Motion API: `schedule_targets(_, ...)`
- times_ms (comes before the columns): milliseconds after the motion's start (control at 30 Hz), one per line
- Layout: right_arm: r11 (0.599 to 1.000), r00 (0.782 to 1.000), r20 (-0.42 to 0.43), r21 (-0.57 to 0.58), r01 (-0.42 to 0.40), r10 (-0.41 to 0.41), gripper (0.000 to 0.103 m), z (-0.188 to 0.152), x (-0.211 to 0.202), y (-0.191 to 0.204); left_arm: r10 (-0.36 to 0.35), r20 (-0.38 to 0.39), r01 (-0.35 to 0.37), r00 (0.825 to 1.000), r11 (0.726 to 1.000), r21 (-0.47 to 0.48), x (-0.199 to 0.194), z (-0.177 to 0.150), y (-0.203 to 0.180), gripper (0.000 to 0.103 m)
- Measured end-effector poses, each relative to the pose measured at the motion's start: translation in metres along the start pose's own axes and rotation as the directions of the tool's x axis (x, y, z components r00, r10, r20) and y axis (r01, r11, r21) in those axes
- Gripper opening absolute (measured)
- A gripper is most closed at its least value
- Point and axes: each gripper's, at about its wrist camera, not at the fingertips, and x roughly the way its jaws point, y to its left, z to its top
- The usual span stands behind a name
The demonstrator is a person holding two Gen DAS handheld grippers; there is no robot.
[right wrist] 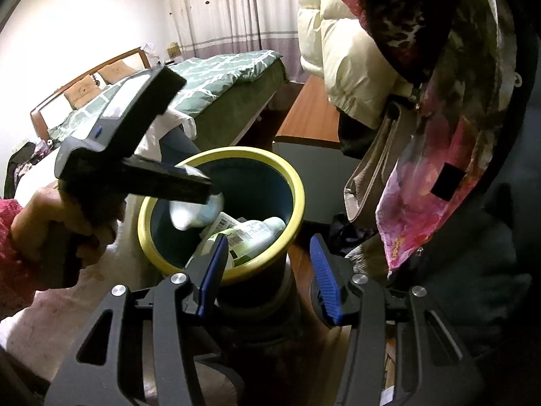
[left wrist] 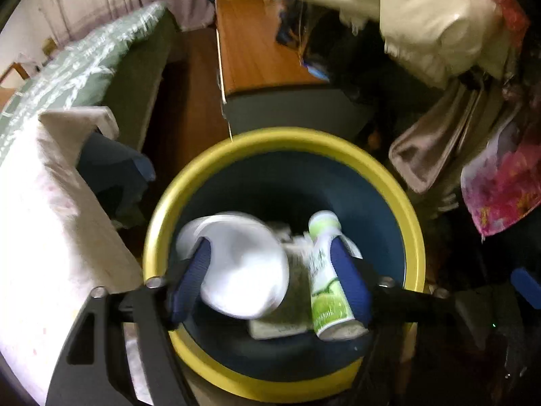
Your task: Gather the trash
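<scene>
Your left gripper [left wrist: 270, 270] hovers over the bin [left wrist: 410, 233], fingers apart; the white cup [left wrist: 247, 267] looks light and crushable, so pinch its rim. Right gripper [right wrist: 267, 270] fingers apart, empty.

A green-quilted bed [right wrist: 216, 77] stands before curtains [right wrist: 230, 10], beside a wooden desk [left wrist: 257, 44].

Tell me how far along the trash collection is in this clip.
Well along. Already in the yellow-rimmed bin: a green-labelled bottle and a flat carton. In hand: the left gripper is over the bin mouth, jaws wide, with a white cup between them, apparently just dropping. The right gripper is open and empty beside the bin. No other loose trash is visible.
</scene>
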Motion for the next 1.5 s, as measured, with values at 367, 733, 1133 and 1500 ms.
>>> schedule_targets(367,0.999,0.999,0.036,-0.038,-0.028,0.029,0.055,-0.005,-0.022,0.032,0.041,0.331,0.002,0.943,0.992,-0.127,-0.183,-0.078,0.053,0.091)
schedule_targets(733,0.988,0.985,0.140,-0.130,-0.081,0.099,0.072,-0.001,-0.067,0.104,0.442,0.447,-0.224,0.778,0.859,-0.460,-0.355,-0.274,0.113,0.098)
schedule_targets(1133,0.975,0.958,0.238,-0.189,-0.117,0.161,0.090,-0.015,-0.128,0.146,0.556,0.378,-0.253,0.740,0.751,-0.609,-0.401,-0.388,0.124,0.098)
schedule_targets(1500,0.970,0.940,0.277,-0.193,-0.149,0.200,0.092,-0.019,-0.149,0.154,0.624,0.391,-0.270,0.676,0.704,-0.657,-0.430,-0.426,0.111,0.098)
